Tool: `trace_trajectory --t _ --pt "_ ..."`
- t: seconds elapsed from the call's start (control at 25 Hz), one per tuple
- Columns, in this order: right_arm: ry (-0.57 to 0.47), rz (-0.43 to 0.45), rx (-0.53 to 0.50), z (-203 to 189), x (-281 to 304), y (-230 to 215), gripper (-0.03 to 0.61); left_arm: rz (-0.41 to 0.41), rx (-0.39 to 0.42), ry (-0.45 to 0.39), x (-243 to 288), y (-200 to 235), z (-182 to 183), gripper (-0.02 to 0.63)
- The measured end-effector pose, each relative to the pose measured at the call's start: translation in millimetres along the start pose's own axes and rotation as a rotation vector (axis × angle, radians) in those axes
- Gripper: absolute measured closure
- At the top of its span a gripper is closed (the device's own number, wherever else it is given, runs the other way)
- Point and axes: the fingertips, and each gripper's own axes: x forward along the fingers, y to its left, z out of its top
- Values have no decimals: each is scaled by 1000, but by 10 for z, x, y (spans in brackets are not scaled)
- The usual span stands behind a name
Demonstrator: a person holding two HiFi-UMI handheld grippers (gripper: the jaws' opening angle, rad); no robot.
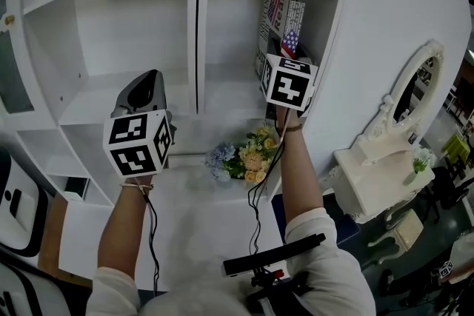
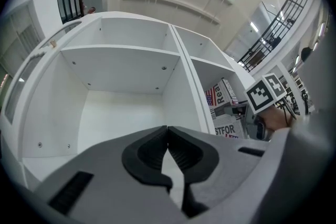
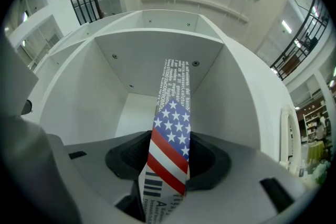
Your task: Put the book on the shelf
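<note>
In front of a white shelf [image 1: 126, 33], the right gripper [image 3: 170, 157] is stretched up into the right compartment, fingers [image 3: 210, 160] clamped on the upright book [image 1: 284, 18]. The left gripper [image 2: 168, 132] is held lower, fingers pressed together, empty.

The left compartment [image 1: 126, 41] is open across its full width (front unobstructed). A vertical divider [image 1: 195, 26] bounds it on the right. In the right compartment [image 1: 229, 48], the standing book [image 1: 280, 20] and the right gripper [image 3: 170, 157] gripping it fill the right-hand part; room remains along the divider.
</note>
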Motion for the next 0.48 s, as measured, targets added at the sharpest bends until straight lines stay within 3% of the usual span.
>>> trace_trajectory --t 0.48 --pt "-17 -37 8 113 -341 17 343 -5 -8 3 -337 14 60 606"
